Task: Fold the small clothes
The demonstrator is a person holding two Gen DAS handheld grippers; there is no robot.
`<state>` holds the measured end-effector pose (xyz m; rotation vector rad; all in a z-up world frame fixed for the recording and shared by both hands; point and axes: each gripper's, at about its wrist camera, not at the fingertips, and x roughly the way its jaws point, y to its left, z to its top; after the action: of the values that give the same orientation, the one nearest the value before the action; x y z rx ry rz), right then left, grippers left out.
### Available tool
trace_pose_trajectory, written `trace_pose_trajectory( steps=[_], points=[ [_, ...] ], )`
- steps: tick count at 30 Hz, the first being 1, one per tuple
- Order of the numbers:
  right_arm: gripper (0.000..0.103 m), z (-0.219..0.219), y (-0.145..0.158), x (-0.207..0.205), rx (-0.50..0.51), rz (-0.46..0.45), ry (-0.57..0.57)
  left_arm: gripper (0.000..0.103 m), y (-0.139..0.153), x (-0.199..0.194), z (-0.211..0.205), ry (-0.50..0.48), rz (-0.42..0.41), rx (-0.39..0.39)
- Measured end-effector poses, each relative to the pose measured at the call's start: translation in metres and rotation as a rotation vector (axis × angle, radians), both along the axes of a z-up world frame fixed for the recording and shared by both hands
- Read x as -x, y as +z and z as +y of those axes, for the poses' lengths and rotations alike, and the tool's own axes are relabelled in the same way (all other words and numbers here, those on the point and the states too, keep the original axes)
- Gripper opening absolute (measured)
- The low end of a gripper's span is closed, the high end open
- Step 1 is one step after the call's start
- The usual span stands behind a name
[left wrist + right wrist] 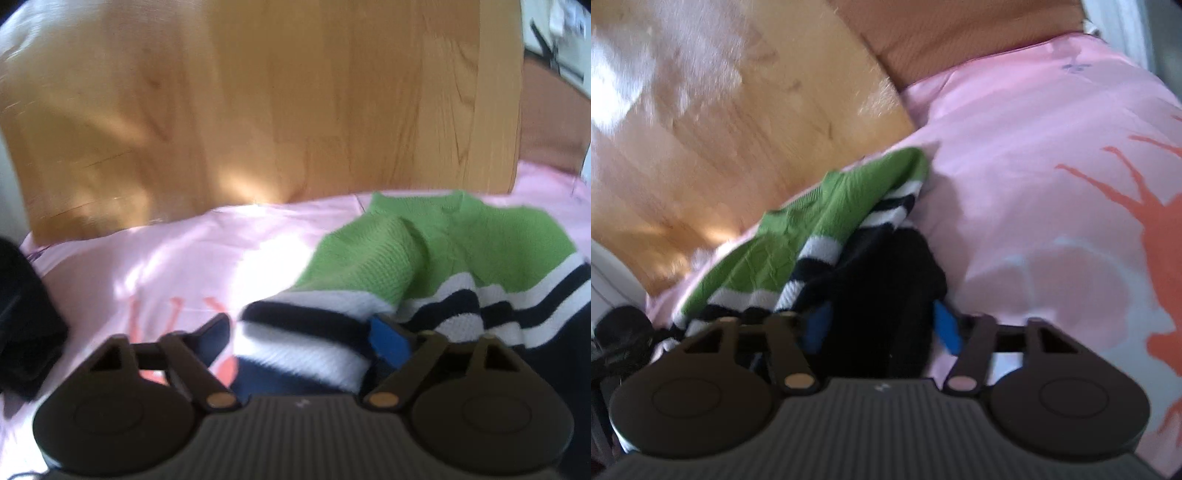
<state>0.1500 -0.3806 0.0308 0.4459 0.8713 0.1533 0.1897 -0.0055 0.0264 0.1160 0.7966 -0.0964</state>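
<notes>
Left wrist view: close above pink bedsheet (177,254), angled down, facing wooden headboard (258,103); green striped sweater (424,254) right of centre, before headboard. Right wrist view: equally close, rolled so headboard (713,122) sits upper left, sheet (1034,166) sloping right. Shared: sweater (798,229), headboard, sheet between. Both frames blurred.

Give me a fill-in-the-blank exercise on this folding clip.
1. The knitted sweater is mostly ____ above its black and white stripes.
2. It lies on a ____ sheet printed with orange shapes.
3. Behind the bed stands a ____ board.
4. The right tool has the ____ part of the sweater between its fingers.

Missing: green; pink; wooden; black
</notes>
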Motion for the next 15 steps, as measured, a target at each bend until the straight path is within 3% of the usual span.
trace_pose_trajectory(
  steps=[1,3,6,10,13,15],
  points=[
    [0.041,0.0,0.002,-0.001,0.003,-0.001,0.006,0.059,-0.004,-0.005,-0.004,-0.008,0.011,-0.015],
    [0.043,-0.007,0.006,-0.002,-0.033,-0.006,-0.007,0.031,-0.005,-0.009,-0.005,-0.026,0.009,-0.011],
    [0.049,-0.017,0.012,-0.003,-0.089,-0.007,-0.017,0.013,0.002,-0.011,0.002,-0.013,-0.035,-0.03],
    [0.052,-0.014,0.02,0.002,-0.067,-0.034,0.005,0.012,0.02,-0.009,0.047,0.082,-0.102,-0.002],
    [0.053,-0.008,0.019,0.001,-0.085,-0.026,0.042,0.012,0.021,-0.009,0.078,0.172,-0.084,0.017],
    [0.053,0.002,0.011,-0.007,-0.068,0.001,0.078,0.021,0.015,-0.007,0.085,0.132,-0.007,0.031]
  ],
)
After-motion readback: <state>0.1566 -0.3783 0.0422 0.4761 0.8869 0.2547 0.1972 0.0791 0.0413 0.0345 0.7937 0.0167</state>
